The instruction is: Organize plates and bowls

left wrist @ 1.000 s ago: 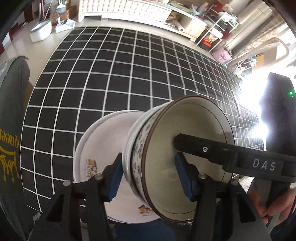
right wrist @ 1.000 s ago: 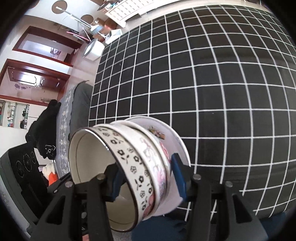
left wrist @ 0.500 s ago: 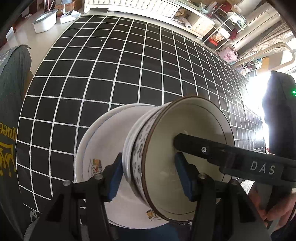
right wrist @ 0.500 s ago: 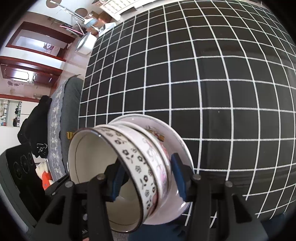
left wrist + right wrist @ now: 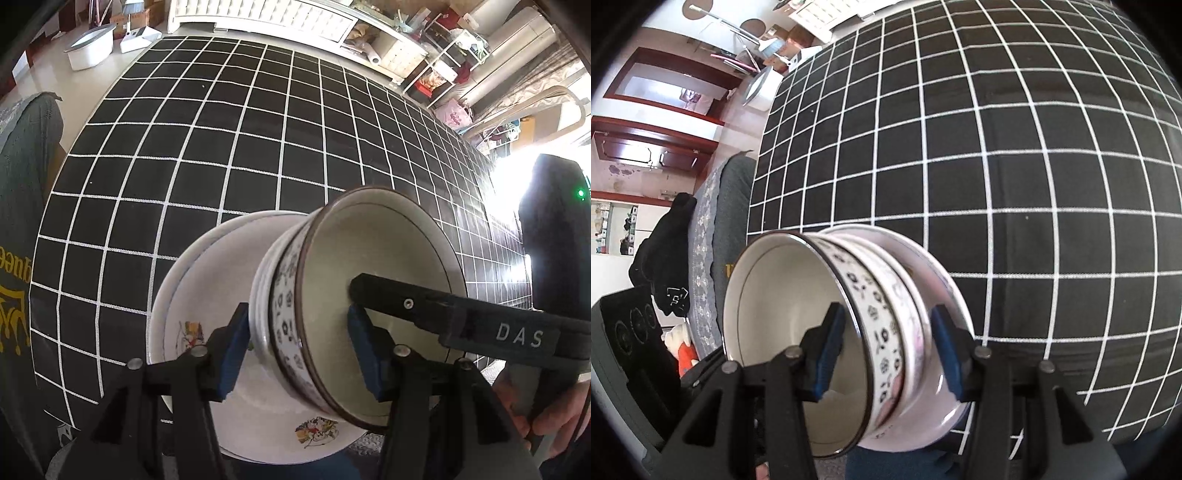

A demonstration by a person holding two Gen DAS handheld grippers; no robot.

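A tilted stack lies on its side: a brown-rimmed bowl (image 5: 388, 266) with black flower print, nested in a second bowl and backed by a white plate (image 5: 207, 295) with cartoon decals. My left gripper (image 5: 299, 354) is shut on the bowls, one blue pad inside the top bowl, the other against the outer base. A finger of my right gripper (image 5: 406, 301) reaches into the same bowl from the right. In the right wrist view my right gripper (image 5: 886, 350) is shut on the stack, one pad inside the bowl (image 5: 786, 302), the other out by the plate (image 5: 938, 273).
A black tablecloth with a white grid (image 5: 221, 129) stretches ahead beneath the stack. A grey padded seat (image 5: 731, 206) stands at its left edge. On the floor beyond are a white bin (image 5: 90, 46) and cluttered shelves (image 5: 443, 55). A person's hand (image 5: 546, 417) holds the right gripper.
Both grips hold as before and the stack keeps its tilt. The tablecloth has drifted slightly in both views, showing a little more of it past the stack.
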